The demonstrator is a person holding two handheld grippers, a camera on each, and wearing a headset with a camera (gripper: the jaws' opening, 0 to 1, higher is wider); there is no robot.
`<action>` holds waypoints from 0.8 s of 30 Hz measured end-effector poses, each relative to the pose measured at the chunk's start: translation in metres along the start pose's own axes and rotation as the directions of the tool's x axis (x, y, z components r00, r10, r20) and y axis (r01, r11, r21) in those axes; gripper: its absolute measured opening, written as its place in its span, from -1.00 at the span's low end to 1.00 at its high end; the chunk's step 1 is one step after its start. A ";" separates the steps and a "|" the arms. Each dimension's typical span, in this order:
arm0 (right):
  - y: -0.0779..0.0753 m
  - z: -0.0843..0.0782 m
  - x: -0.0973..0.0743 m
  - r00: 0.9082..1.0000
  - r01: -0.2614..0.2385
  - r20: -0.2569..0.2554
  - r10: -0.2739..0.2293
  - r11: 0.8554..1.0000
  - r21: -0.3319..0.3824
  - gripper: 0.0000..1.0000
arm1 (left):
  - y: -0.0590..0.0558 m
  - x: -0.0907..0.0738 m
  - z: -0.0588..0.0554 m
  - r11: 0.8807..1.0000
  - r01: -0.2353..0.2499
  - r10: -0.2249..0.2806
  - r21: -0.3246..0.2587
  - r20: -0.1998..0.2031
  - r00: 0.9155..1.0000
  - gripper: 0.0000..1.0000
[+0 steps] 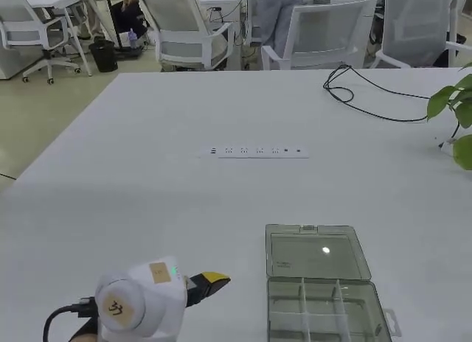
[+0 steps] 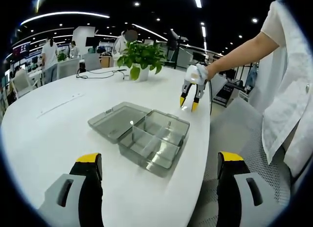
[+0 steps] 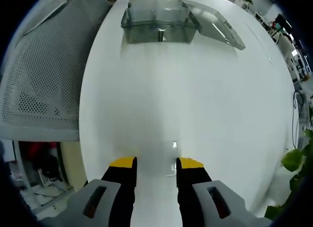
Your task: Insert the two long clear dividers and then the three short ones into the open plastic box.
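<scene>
Table (image 1: pixel 147 180): a wide white top. It carries the box at its near edge, a flush socket strip (image 1: pixel 258 152) at mid-table, a black cable (image 1: pixel 369 99) and a potted plant (image 2: pixel 142 58) farther off.
Box (image 1: pixel 285 296): clear grey plastic, standing open near the table's near edge. It is to the right of the left gripper in the head view and well apart from both grippers.
Lid (image 1: pixel 317 252): swung fully back and lying flat on the table behind the box, hinged to its far side.
Left gripper (image 2: pixel 159 161): unclenched, jaws spread wide with nothing between them. It is aimed across the table at the box.
Right gripper (image 3: pixel 156 163): jaws parted by a narrower gap with bare table between them, so it carries nothing. It is held over the table edge on the far side of the box from the left gripper.
Dividers (image 1: pixel 302 301): clear strips standing upright inside the box, lengthwise ones crossed by shorter ones. The exact count is too faint to tell.
Compartments: several small cells formed by the strips, and they look empty.
Done: the dividers appear seated, and no loose strip lies on the table.
Left to do: probably little or nothing, perhaps a check that every strip sits fully down.
</scene>
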State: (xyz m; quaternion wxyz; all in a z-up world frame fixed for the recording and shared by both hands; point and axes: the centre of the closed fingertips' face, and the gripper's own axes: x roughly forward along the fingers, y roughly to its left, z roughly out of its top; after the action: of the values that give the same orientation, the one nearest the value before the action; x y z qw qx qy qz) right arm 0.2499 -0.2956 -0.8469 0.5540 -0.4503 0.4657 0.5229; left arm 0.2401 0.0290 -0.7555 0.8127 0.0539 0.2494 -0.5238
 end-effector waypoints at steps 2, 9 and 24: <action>0.000 0.000 0.000 1.000 0.004 -0.002 -0.004 1.000 -0.001 -0.34 | 0.000 0.000 0.000 1.000 -0.002 0.002 0.001 0.000 1.000 1.00; -0.004 0.006 -0.008 0.999 0.046 0.025 -0.047 0.999 0.017 -0.34 | 0.001 -0.001 0.001 1.000 -0.002 0.002 0.003 0.001 1.000 1.00; -0.017 0.067 -0.056 0.971 0.176 0.160 -0.177 0.984 0.020 -0.34 | 0.006 -0.003 0.016 1.000 -0.018 0.018 -0.011 0.039 0.999 1.00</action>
State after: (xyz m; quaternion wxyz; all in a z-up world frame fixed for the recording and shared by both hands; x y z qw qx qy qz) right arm 0.2690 -0.2394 -0.7807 0.6354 -0.4444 0.3792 0.5049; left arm 0.2497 0.0281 -0.7414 0.8225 0.0416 0.2357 -0.5160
